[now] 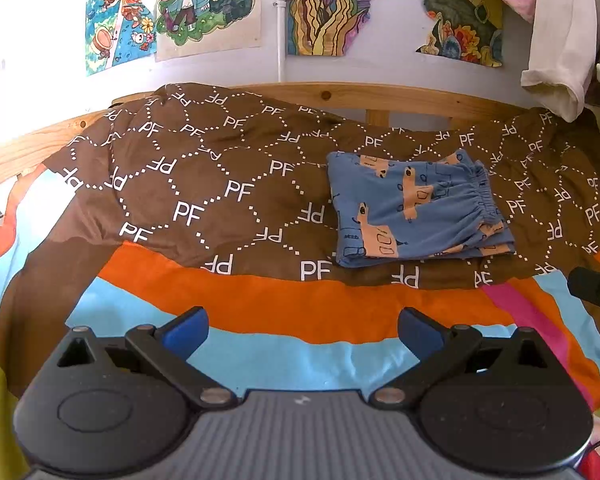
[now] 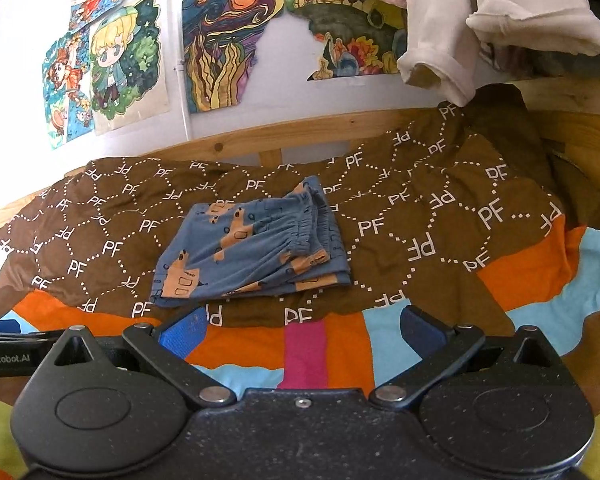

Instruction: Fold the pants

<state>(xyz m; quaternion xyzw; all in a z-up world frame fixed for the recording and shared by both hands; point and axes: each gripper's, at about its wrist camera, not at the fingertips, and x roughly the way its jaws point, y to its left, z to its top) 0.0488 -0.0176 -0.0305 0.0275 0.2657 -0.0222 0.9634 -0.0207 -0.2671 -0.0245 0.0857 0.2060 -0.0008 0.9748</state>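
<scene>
Pants folded on the brown cover, both tongs empty

Your left gripper (image 1: 302, 330) stands with its jaws spread wide and nothing between the blue pads (image 1: 186, 334). It hangs over the striped blanket (image 1: 260, 304), above the orange and light blue bands. Your right gripper (image 2: 302, 330) is the same: jaws wide apart, pads bare, holding nothing, over the orange and pink part of the blanket.

The pants (image 1: 416, 208) lie ahead of you as a folded packet on the brown cover (image 1: 204, 184) with the white "PF" letters. They are blue with orange figures. The elastic waistband is on the right side of the packet, and you can see several layers stacked at the near right corner. From the left wrist view the pants are ahead and to the right, apart from the gripper. From the right wrist view they are ahead and a little to the left, near the left fingertip but not touching it.

Behind the cover runs a wooden bed rail (image 1: 340, 96), and drawings (image 1: 208, 4) are fixed on the wall. A white garment (image 2: 460, 28) hangs at the upper right. At the left edge of the right wrist view you see a part of the left gripper.
</scene>
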